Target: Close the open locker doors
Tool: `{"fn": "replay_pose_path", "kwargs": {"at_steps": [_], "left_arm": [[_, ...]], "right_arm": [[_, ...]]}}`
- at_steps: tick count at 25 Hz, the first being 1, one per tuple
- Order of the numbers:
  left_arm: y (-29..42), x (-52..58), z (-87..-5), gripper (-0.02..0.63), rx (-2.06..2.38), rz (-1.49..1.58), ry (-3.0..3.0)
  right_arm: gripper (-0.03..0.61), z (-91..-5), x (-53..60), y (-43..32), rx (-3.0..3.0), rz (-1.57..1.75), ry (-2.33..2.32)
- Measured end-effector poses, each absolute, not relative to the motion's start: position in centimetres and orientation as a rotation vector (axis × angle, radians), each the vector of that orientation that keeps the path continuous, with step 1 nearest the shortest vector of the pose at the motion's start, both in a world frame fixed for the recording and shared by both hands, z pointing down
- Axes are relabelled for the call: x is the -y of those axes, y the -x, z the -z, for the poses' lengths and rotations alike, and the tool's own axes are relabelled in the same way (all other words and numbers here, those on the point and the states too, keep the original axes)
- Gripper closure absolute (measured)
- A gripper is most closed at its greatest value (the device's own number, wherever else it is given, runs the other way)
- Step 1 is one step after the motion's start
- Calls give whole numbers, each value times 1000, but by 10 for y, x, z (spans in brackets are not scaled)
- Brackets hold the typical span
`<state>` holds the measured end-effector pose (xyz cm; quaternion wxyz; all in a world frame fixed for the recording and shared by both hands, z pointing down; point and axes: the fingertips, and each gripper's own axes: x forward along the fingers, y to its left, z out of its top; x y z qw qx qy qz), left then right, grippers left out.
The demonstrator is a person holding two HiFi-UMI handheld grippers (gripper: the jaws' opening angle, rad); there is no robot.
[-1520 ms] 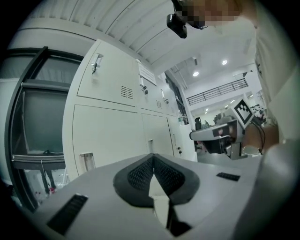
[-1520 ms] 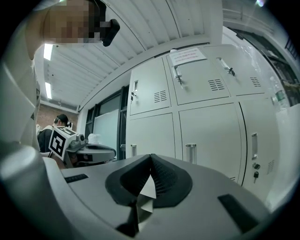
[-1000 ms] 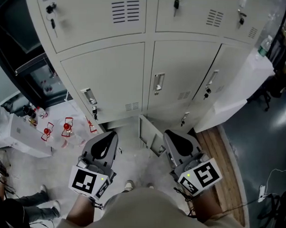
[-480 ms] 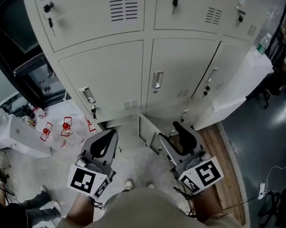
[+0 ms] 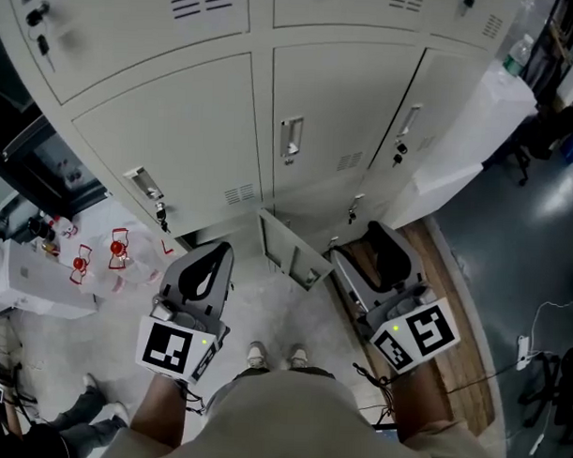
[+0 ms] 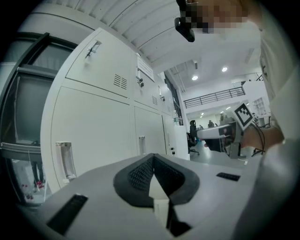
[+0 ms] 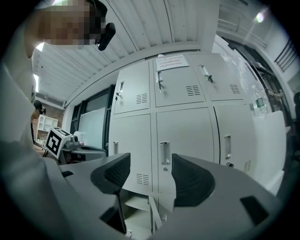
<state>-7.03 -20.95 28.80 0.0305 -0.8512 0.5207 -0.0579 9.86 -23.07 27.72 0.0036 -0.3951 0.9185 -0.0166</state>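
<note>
A bank of pale grey lockers [image 5: 177,144] fills the head view. One small bottom-row door [image 5: 286,253] stands swung out over the floor; the doors above it look shut. My right gripper [image 5: 376,262] hovers just right of that door, its jaws opening wide with nothing between them. In the right gripper view the open gripper [image 7: 147,176] frames the open compartment [image 7: 136,206] and the door's edge [image 7: 153,216]. My left gripper [image 5: 204,275] hangs left of the door, shut and empty. In the left gripper view the left gripper [image 6: 153,176] has its pads together.
A white table [image 5: 41,285] with red-and-white items stands at the left. A white panel [image 5: 478,127] leans beside the lockers at the right, by a wooden floor strip [image 5: 457,314]. The person's shoes [image 5: 273,354] are close below the open door.
The right gripper's jaws have gone from shut to wide open. The head view has shifted, so the lockers and the open door now sit further left in it.
</note>
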Motion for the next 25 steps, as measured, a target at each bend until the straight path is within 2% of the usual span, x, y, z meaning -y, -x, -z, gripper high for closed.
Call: {"fn": "replay_pose_path", "kwargs": {"at_steps": [11, 25], "left_arm": [[20, 244, -360, 607, -1455, 197, 2762], [9, 268, -489, 607, -1525, 284, 2794]], "right_arm": [[302, -380, 258, -116, -2963, 241, 1244], [322, -531, 275, -119, -3012, 359, 1256]]}}
